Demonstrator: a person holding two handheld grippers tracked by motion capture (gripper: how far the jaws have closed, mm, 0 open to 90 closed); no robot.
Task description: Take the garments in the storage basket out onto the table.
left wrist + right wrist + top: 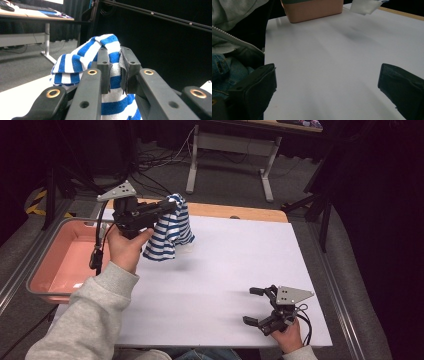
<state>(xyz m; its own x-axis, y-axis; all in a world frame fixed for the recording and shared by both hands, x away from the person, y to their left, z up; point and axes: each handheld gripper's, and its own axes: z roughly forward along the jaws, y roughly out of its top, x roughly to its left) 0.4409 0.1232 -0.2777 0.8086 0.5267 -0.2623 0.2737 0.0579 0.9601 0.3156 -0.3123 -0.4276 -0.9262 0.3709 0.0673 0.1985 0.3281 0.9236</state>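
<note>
A blue-and-white striped cloth (170,227) hangs in the air over the far left part of the white table (225,270). My left gripper (170,206) is shut on its top edge and holds it level. In the left gripper view the cloth (82,57) bunches between the two jaws of that gripper (115,65) and drapes down below them. My right gripper (254,306) rests low near the front right of the table, open, with nothing between its fingers (254,92). The cloth's lower end (362,6) shows at the top of the right gripper view.
A pink bin (65,257) with a grey rim stands at the table's left edge, close under my left forearm. The bin (312,10) also appears beyond the white surface in the right gripper view. A wooden strip (240,212) borders the far edge. Desk legs stand on the floor behind.
</note>
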